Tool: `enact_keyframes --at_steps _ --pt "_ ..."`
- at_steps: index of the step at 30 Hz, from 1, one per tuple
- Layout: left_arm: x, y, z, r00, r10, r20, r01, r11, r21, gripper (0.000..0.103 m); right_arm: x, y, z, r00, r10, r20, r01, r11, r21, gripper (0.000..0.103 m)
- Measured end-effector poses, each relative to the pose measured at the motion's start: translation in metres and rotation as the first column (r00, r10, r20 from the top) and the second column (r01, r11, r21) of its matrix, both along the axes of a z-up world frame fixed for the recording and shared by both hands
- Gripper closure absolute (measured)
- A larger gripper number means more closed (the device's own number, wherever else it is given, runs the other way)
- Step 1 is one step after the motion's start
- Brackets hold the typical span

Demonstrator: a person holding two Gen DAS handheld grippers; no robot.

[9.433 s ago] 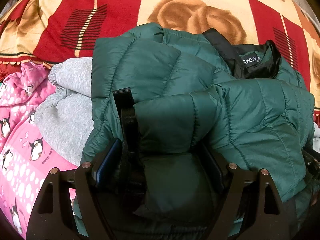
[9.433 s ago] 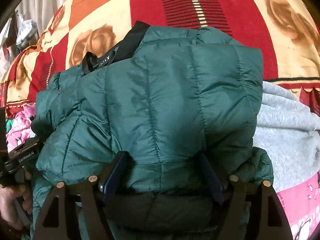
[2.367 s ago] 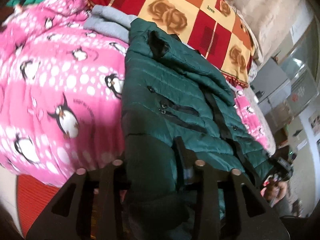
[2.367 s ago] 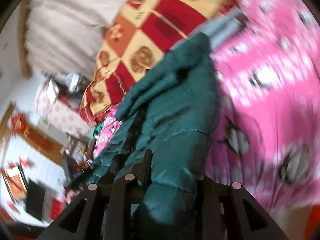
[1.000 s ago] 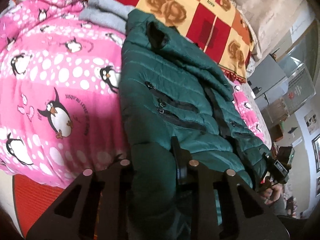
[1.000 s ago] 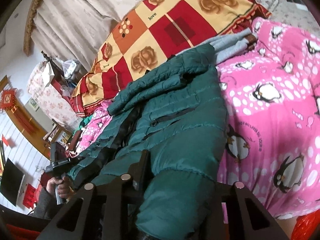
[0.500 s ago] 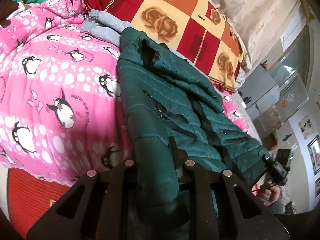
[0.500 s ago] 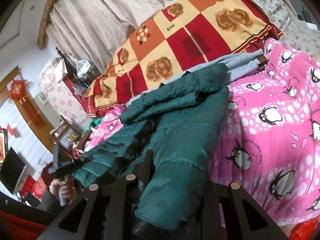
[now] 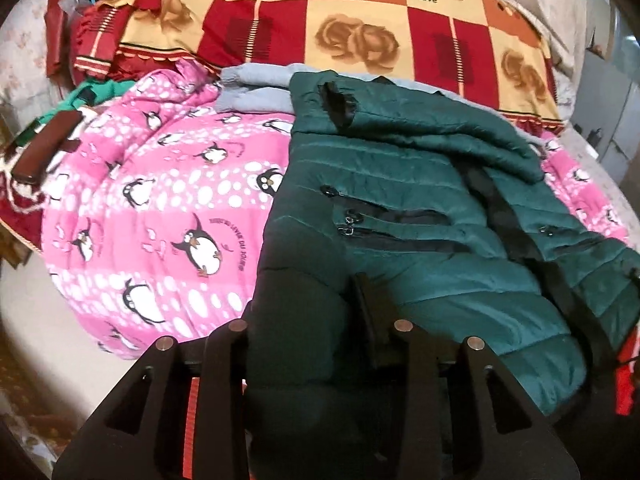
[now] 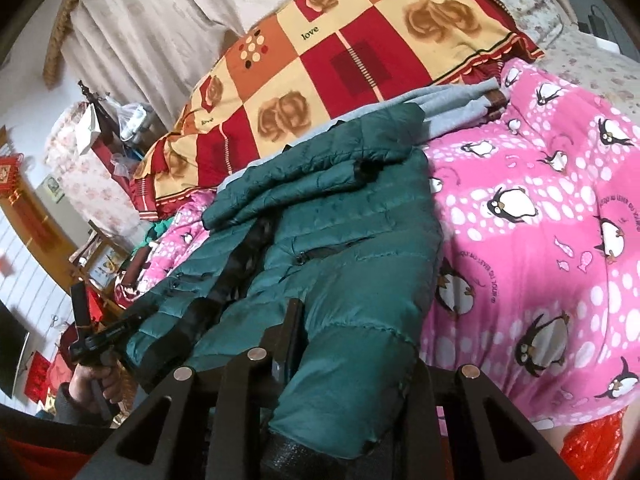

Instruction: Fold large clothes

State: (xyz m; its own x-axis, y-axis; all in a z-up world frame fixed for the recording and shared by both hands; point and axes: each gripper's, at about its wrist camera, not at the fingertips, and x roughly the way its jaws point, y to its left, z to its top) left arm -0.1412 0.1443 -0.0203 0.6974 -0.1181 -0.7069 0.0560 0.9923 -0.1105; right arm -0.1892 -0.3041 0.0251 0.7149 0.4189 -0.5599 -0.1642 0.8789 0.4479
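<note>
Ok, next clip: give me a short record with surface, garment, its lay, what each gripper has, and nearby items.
surface: pink penguin quilt on a bed
garment: green puffer jacket, front up, zip pockets showing
lay: spread flat, far part on a grey garment
left gripper: jaws have just been opening, jacket edge between the fingers
right gripper: shut on jacket edge
nearby: rose-check blanket behind the jacket
</note>
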Motion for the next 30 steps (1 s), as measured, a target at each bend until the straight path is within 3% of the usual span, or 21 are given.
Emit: enact_keyframes --at_steps 20,22,24,30 --pt "0.000 -0.001 -0.003 1.000 0.008 -0.014 -0.008 1.000 0.003 0.068 -0.002 0.007 -0.001 1.000 -0.018 0.010 0.018 0.998 -0.056 0.083" --pt "0.000 0.002 -0.004 1.000 -0.007 -0.012 0.007 1.000 -0.022 0.068 -0.002 0.009 -0.001 1.000 -0.023 0.007 0.024 0.997 -0.072 0.083" --pt "-0.001 0.006 -0.003 0.999 -0.039 -0.013 0.038 0.996 -0.076 0.085 -0.004 0.012 0.002 1.000 -0.019 0.021 0.021 0.996 -0.091 0.084" --pt "-0.009 0.028 0.009 0.998 -0.065 -0.003 0.062 0.968 -0.244 0.089 -0.018 0.015 0.011 0.996 0.019 0.086 -0.012 0.996 -0.088 0.087"
